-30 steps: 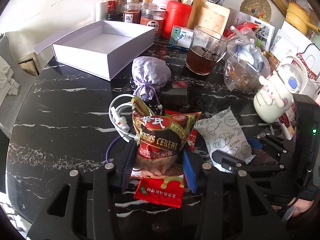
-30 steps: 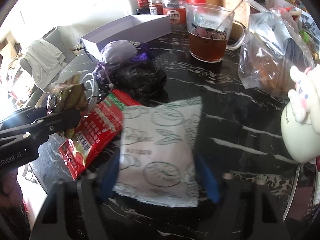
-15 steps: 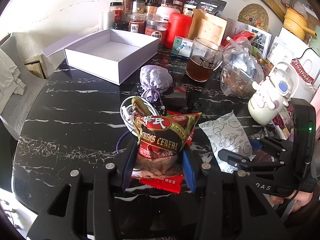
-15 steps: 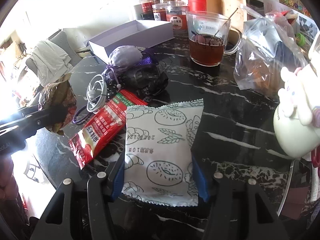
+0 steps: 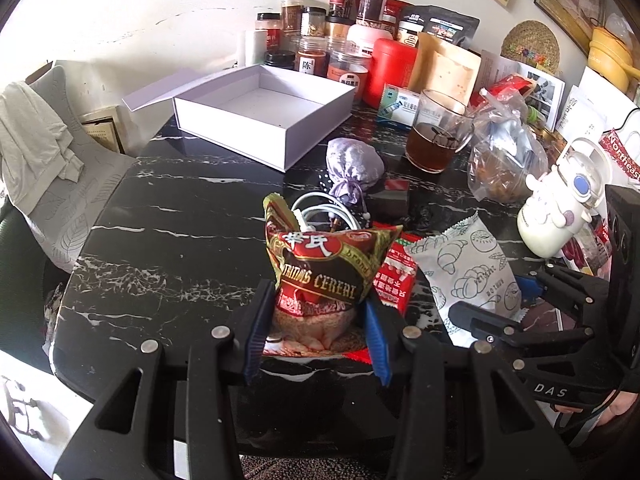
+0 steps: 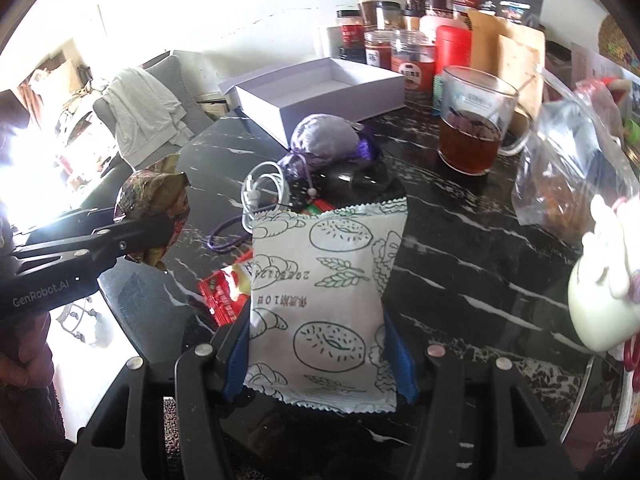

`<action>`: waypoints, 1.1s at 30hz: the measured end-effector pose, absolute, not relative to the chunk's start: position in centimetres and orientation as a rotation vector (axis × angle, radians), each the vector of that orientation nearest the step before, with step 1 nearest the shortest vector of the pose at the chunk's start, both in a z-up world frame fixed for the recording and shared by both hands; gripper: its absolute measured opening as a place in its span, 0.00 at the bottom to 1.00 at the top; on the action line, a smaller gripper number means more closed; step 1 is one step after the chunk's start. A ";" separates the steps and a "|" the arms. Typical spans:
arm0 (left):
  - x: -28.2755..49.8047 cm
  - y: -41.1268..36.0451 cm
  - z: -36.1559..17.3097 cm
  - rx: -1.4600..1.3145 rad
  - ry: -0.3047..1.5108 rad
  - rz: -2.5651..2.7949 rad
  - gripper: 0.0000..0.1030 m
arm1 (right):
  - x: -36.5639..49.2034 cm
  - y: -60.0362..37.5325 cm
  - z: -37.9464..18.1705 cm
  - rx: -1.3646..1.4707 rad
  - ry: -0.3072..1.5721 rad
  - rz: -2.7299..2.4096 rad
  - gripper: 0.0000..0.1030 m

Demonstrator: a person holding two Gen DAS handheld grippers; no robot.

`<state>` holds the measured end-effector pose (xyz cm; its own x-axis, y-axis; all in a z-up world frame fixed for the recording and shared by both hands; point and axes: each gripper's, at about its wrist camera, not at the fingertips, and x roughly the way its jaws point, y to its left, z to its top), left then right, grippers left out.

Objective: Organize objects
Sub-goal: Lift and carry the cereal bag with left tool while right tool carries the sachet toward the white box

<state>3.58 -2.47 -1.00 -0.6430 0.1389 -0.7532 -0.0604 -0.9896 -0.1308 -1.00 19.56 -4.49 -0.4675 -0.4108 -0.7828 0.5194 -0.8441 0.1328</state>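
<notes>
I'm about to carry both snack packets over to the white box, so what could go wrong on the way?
The full glass of tea stands just right of the route to the white box; the right gripper or its white packet might clip it. The left gripper pinches only the cereal bag bottom, so it could slip.

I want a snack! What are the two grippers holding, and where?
Left gripper pinches the brown-red cereal bag by its lower sides. Right gripper pinches the white pastry-print packet by its lower sides.
</notes>
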 end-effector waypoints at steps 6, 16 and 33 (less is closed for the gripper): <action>2.9 -3.0 -0.1 -1.271 -0.121 2.764 0.40 | -1.7 18.7 -3.4 1.135 0.186 -2.288 0.57; -0.2 -3.9 1.2 -1.269 -0.133 2.763 0.39 | -3.7 17.4 -1.2 1.062 0.228 -2.276 0.57; -7.6 -5.0 3.7 -1.257 -0.043 2.785 0.39 | -9.2 15.4 1.8 0.975 0.226 -2.262 0.57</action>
<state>-7.60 -4.97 3.66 -0.6585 0.0900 -0.7472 -0.0669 -0.9959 -0.0610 -9.23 15.36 1.82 -0.5078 -0.5024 -0.6998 0.6307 -0.7702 0.0952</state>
